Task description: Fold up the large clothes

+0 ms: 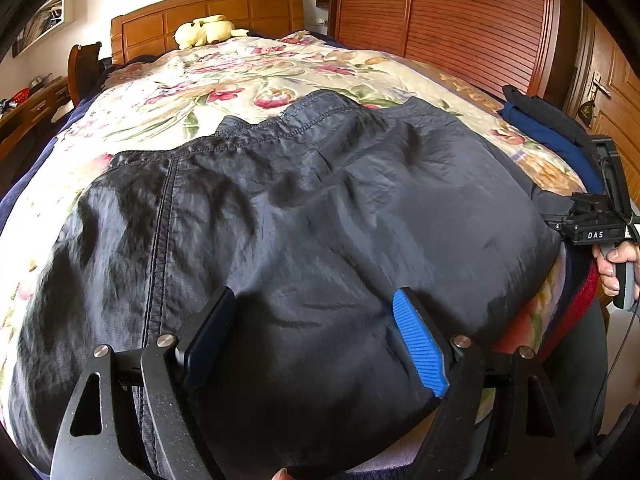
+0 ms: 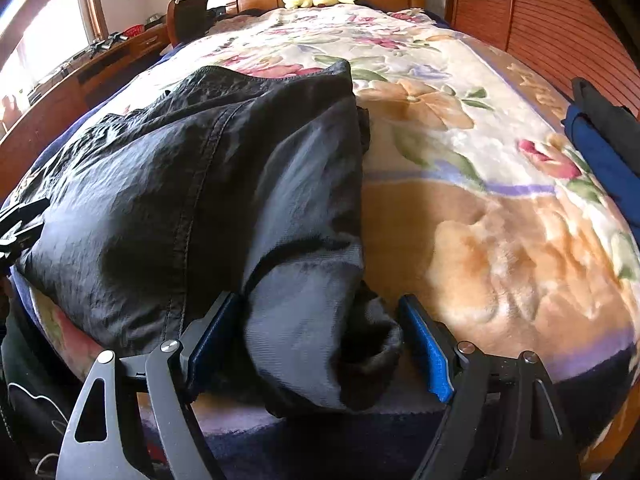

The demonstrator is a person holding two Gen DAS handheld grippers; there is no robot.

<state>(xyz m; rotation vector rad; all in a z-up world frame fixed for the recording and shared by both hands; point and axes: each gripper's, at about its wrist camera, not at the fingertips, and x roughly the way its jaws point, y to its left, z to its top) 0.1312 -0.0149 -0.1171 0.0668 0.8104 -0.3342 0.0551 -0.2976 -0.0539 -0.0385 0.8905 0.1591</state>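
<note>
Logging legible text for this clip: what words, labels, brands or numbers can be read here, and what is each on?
"DAS": white letters on the black body of the right gripper, seen at the edge of the left wrist view.
Nothing else is readable: the dark garment, the floral blanket and the wooden wardrobe show no text.

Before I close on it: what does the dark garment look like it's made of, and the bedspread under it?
Dark garment: looks like thin woven nylon or polyester, slightly glossy; it shows a soft sheen, fine crinkles and stitched seams. Its bunched end between the right claw pads shows a duller dark inner side, possibly a lining. Bedspread: seems a plush fleece blanket, matte and fuzzy, with a printed floral pattern.
</note>
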